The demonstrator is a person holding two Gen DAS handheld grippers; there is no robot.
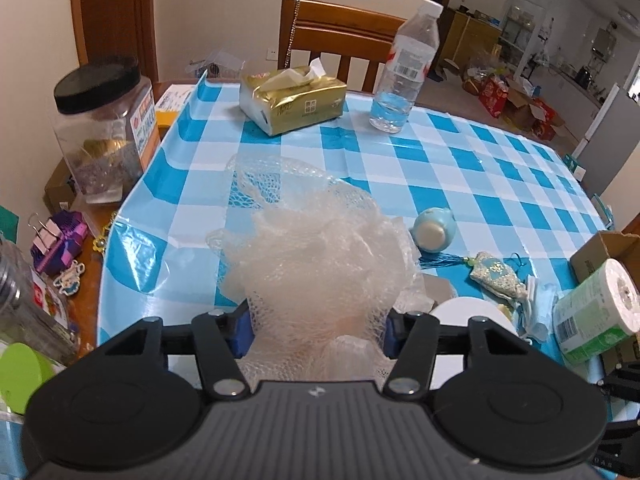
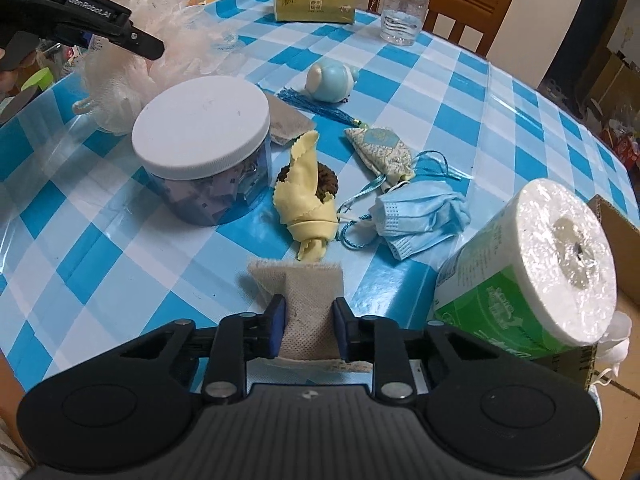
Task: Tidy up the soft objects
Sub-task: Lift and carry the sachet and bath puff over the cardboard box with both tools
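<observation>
Although both hands already have something soft in their grip, the sorting looks barely begun — most of the soft things lie loose on the blue checked tablecloth (image 2: pixel 460 92). The left gripper (image 1: pixel 320 328) is closed on a pale mesh bath pouf (image 1: pixel 316 256); its blue pads (image 1: pixel 242 332) press into the netting from either side, and the bulk of the pouf billows out ahead of the fingers, just above the cloth. The right gripper (image 2: pixel 310 328) is clamped narrow on a beige fabric pad (image 2: pixel 306 300), pinched between the two pads (image 2: pixel 277 326) with its frayed far edge sticking out past the fingertips toward the middle of the table. Left to deal with, as far as I can judge: a yellow cloth (image 2: pixel 308 200) knotted around a dark scrubby thing just beyond the beige pad, a crumpled blue face mask (image 2: pixel 420 216) to its right, an embroidered sachet (image 2: pixel 380 148) with a tassel, and a small blue plush (image 2: pixel 332 80) farther back. A white-lidded jar (image 2: pixel 200 136), a wrapped paper roll (image 2: pixel 532 272), a tissue pack (image 2: pixel 314 6) and a water bottle (image 2: pixel 404 8) stand around them. No obvious gathering place for the soft things shows — where the two held pieces should go is not clear.
</observation>
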